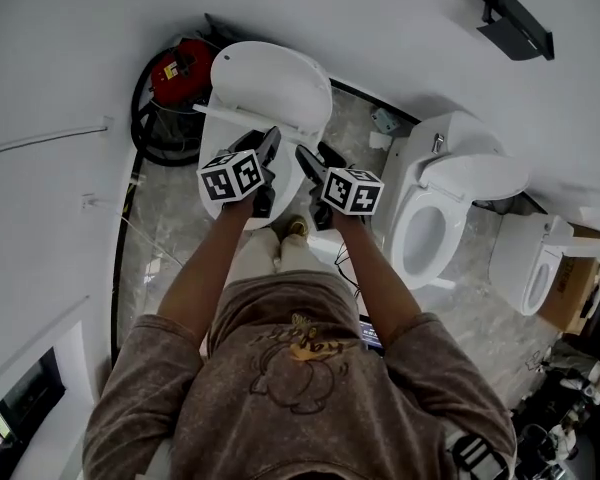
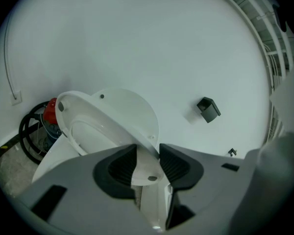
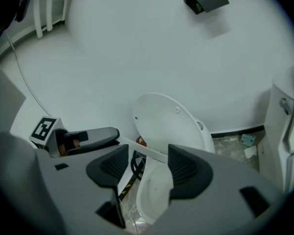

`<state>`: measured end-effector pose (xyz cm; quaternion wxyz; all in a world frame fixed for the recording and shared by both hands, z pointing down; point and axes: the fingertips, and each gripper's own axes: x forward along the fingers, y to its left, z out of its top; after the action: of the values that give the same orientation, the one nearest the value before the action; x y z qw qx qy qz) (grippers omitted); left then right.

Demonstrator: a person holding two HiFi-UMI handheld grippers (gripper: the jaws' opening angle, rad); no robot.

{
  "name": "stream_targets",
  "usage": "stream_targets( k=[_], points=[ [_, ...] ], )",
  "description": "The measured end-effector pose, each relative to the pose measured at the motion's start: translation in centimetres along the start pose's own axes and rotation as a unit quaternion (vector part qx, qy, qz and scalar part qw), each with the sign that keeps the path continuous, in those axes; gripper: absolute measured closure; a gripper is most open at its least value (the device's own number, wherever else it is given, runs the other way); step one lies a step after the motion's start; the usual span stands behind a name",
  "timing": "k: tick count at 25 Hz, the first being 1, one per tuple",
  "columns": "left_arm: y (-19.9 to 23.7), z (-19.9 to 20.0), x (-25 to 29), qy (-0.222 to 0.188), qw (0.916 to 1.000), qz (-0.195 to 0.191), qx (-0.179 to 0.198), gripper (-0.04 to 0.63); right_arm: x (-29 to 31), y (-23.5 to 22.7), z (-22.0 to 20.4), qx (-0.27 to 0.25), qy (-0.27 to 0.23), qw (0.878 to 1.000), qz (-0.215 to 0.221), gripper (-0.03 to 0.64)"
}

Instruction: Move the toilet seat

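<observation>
While the head view shows the toilet seat (image 1: 225,115) raised edge-on above the bowl (image 1: 230,213), its front rim runs crosswise just ahead of both claws, with the left claw (image 1: 271,138) on it and the right claw (image 1: 302,154) just beside. Left gripper view: the left claw (image 2: 148,153) is closed partway, clamped on the seat's front rim. Right gripper view: the right claw (image 3: 148,163) stands half open and empty, and the rim crosses just beyond its gap.

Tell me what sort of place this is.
Likely a toilet showroom or test bay, not a working bathroom: three toilets along one wall, plus a hose coil and a cardboard box.
</observation>
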<state>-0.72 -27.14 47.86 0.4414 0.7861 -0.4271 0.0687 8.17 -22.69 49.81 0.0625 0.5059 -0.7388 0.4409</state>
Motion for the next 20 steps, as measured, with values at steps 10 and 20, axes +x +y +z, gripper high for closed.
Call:
stream_targets(
  k=[10, 20],
  points=[
    [-0.7, 1.9, 2.2, 0.004, 0.9995, -0.030, 0.002, 0.443, -0.3, -1.0, 1.1, 0.016, -0.024, 0.999, -0.031, 0.391],
    [-1.0, 3.5, 4.4, 0.004, 0.9989, -0.046, 0.001, 0.443, -0.2, -0.6, 0.8, 0.022, -0.042, 0.998, -0.049, 0.402]
  ],
)
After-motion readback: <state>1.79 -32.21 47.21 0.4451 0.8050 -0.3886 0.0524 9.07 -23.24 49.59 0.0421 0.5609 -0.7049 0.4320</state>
